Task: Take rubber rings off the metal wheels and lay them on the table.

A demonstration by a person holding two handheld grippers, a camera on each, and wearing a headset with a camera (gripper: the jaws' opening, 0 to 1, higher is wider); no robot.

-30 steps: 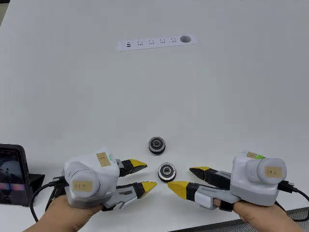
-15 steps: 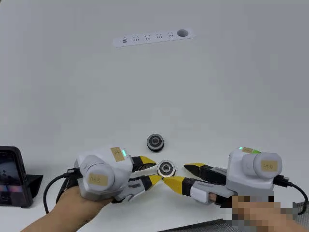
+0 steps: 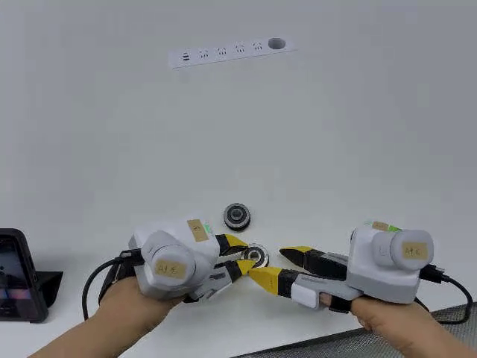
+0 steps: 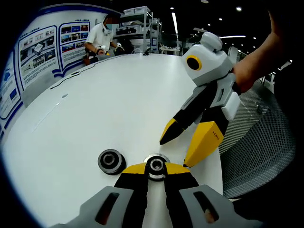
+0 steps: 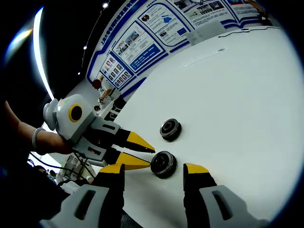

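Note:
Two metal wheels with black rubber rings lie on the white table (image 3: 335,149). The near wheel (image 3: 258,256) sits between the yellow tips of my left gripper (image 3: 240,253), which is shut on it; the left gripper view has the wheel (image 4: 156,166) pinched between those tips (image 4: 156,171). My right gripper (image 3: 267,261) stands open just right of that wheel, its lower tip almost touching the left jaws. In the right gripper view, the wheel (image 5: 164,164) lies just ahead of the open jaws (image 5: 154,169). The far wheel (image 3: 237,215) lies free behind.
A white power strip (image 3: 227,51) lies far back on the table. At the left edge, a phone on a stand (image 3: 15,272) rests with a black cable beside it. A dark mesh mat (image 3: 387,347) borders the near right edge.
My left gripper moved right to the near wheel and shut on it. The right gripper slid left toward the same wheel. The far wheel stayed put.

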